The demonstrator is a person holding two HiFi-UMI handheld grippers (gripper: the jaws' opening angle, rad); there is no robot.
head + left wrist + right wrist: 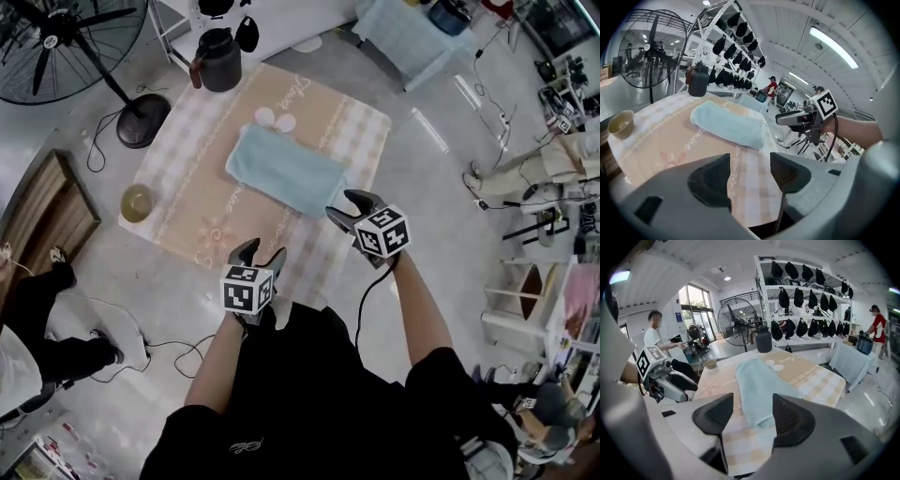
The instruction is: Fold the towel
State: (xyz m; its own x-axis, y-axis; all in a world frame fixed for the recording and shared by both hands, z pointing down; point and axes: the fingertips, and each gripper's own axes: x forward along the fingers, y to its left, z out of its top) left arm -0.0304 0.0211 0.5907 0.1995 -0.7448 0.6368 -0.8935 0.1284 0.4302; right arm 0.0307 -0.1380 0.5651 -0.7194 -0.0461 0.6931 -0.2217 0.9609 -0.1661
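**Both grippers open and empty, towel ahead of them on the table**

Head view: both forearms reach forward from the body, bent at the elbows, with the grippers pointing ahead and down. The left gripper (264, 249) hangs over the near edge of the table (187, 197), with its jaws apart and nothing in them. The right gripper (343, 206) is held farther forward and a little out to the side. Its jaws are also spread and empty. The towel (286, 172), a pale blue oblong, lies flat on the checked cloth ahead of both grippers. Its near corner is just beside the right gripper's tips, and it lies apart from the left gripper. A dark jug (218, 58) stands beyond the towel, and a small bowl (138, 202) sits off to the left of the left gripper.

Left gripper view: the jaws stand wide, and only the checked cloth shows in the gap between them. The towel (729, 125) lies ahead and slightly left of the jaws, untouched. The right gripper shows to the right, above the table's edge.

Right gripper view: the jaws are wide apart and grip nothing. The towel (757, 385) stretches away straight ahead, with its near end showing in the gap below the tips. The left gripper shows off to the left.
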